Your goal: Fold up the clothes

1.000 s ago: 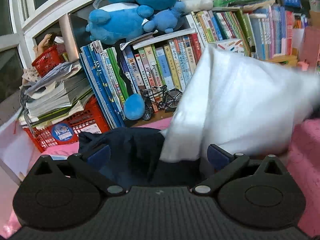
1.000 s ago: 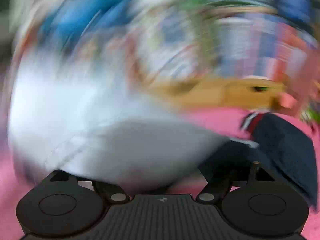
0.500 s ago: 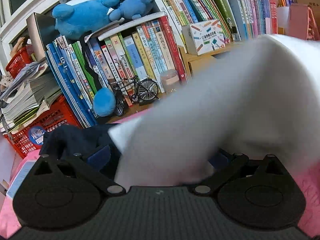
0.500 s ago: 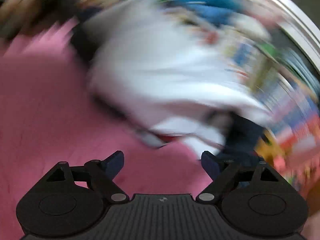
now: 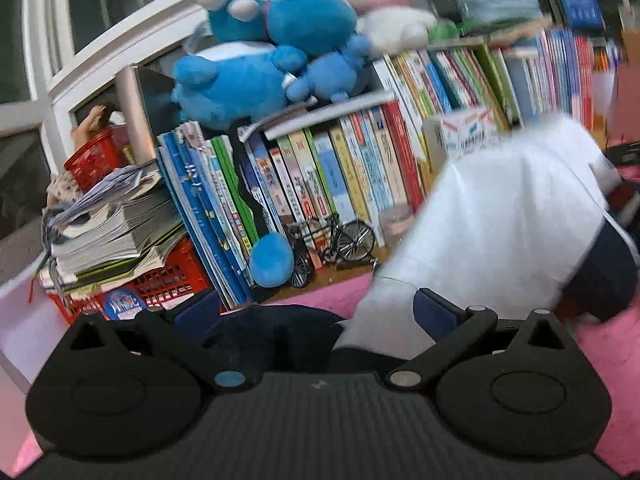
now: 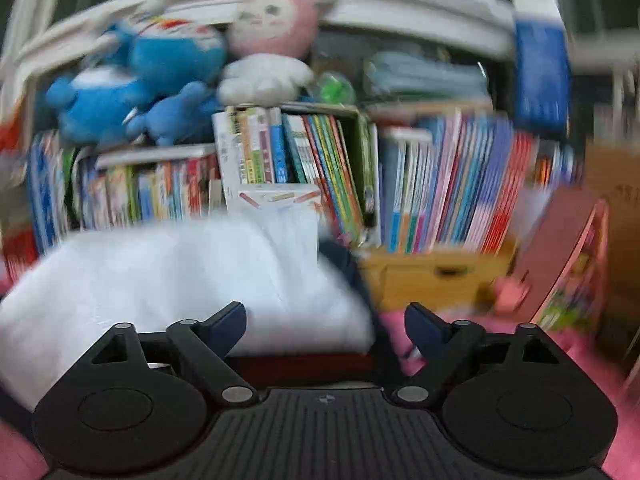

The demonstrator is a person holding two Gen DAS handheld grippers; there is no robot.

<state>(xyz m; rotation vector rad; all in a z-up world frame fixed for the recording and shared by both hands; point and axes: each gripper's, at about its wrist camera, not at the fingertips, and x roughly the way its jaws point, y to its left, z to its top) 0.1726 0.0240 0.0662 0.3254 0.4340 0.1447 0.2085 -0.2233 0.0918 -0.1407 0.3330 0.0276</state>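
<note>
Judging from the loose heap, we are between folds: the white garment (image 5: 504,216) lies bunched on the pink surface (image 5: 600,344), its dark navy part near the left gripper (image 5: 316,312). The left jaws stand released, cloth between them but unpinched. The right gripper (image 6: 325,322) has just been opening, its jaws wide with white fabric between them (nothing clamped). Next we need a fresh edge to pinch. Only the left view shows the navy bundle; the right alone shows the wooden drawer (image 6: 436,276).

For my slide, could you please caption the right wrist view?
Right gripper, jaws open, facing a white garment on pink bedding before a crowded bookshelf.
</note>
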